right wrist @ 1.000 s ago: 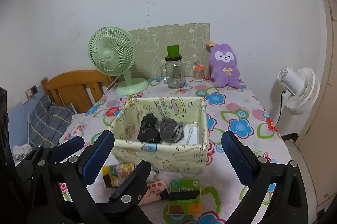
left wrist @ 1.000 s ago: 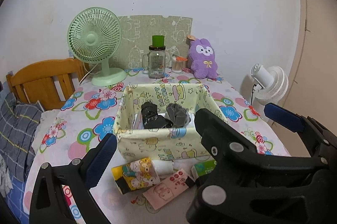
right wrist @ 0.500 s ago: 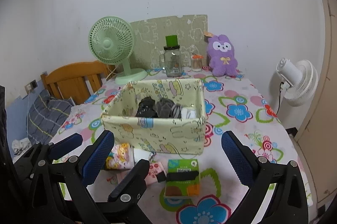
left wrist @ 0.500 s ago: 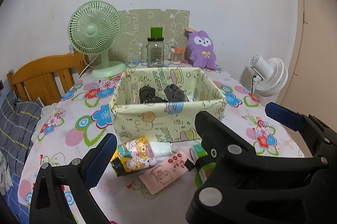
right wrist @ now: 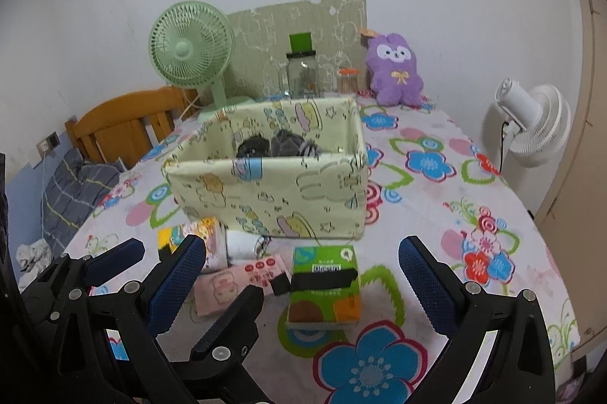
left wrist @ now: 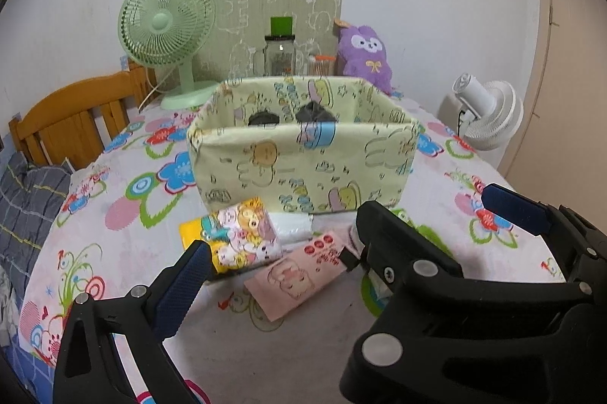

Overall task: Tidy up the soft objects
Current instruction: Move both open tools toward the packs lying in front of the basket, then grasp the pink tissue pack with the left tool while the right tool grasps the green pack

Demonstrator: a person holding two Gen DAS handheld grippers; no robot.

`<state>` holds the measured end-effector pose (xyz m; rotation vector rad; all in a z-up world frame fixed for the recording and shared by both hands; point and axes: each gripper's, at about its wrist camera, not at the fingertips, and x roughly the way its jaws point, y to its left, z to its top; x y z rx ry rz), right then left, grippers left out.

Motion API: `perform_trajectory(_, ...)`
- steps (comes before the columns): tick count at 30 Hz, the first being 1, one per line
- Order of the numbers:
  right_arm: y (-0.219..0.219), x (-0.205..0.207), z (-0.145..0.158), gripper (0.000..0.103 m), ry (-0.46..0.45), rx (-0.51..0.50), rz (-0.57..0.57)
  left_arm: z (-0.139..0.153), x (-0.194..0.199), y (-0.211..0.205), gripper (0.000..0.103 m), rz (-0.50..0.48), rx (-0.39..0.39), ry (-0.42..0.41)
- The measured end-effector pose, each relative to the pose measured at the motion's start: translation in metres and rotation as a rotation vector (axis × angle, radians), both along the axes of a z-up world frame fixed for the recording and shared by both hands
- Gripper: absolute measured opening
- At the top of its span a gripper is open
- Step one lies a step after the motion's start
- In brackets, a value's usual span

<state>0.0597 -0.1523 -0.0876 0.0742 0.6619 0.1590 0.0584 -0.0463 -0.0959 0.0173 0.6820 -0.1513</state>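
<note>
A pale yellow fabric basket (left wrist: pixel 303 165) (right wrist: pixel 273 191) stands mid-table with dark rolled socks (right wrist: pixel 279 144) inside. In front of it lie a yellow cartoon tissue pack (left wrist: pixel 242 237) (right wrist: pixel 201 237), a white pack (left wrist: pixel 292 227) (right wrist: pixel 244 244), a pink pack (left wrist: pixel 299 275) (right wrist: pixel 235 280) and a green tissue pack (right wrist: pixel 324 284). My left gripper (left wrist: pixel 341 241) is open and empty, low over the yellow and pink packs. My right gripper (right wrist: pixel 301 269) is open and empty, its fingers on either side of the green pack. The right gripper's body hides the green pack in the left wrist view.
A green desk fan (left wrist: pixel 169 32), a glass jar with green lid (left wrist: pixel 280 57) and a purple plush rabbit (left wrist: pixel 364 57) stand at the table's back. A wooden headboard (left wrist: pixel 76 123) and bedding are at the left. A white floor fan (right wrist: pixel 531 127) is at the right.
Both grippers have come down and moved closer to the tissue packs in front of the basket. The view is now lower, level with the basket's front wall. Both stay open.
</note>
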Motion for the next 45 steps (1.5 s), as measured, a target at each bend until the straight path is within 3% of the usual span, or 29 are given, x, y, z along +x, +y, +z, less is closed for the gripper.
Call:
perform_trajectory(16, -0.001, 0.022, -0.040, 0.100, 0.115, -0.018, -0.023, -0.037, 0.019, 0.008, 0.096, 0.031, 0.003, 0.101)
perform_trajectory(28, -0.004, 0.037, -0.060, 0.081, 0.190, -0.030, -0.023, -0.052, 0.033, 0.002, 0.093, 0.014, 0.034, 0.147)
perform_trajectory(39, -0.004, 0.041, -0.066, 0.055, 0.217, -0.016, -0.009, -0.055, 0.033, -0.007, 0.087, -0.005, 0.043, 0.160)
perform_trajectory(45, -0.007, 0.038, -0.066, 0.055, 0.214, -0.019, -0.018, -0.053, 0.031, -0.009, 0.079, -0.012, 0.041, 0.158)
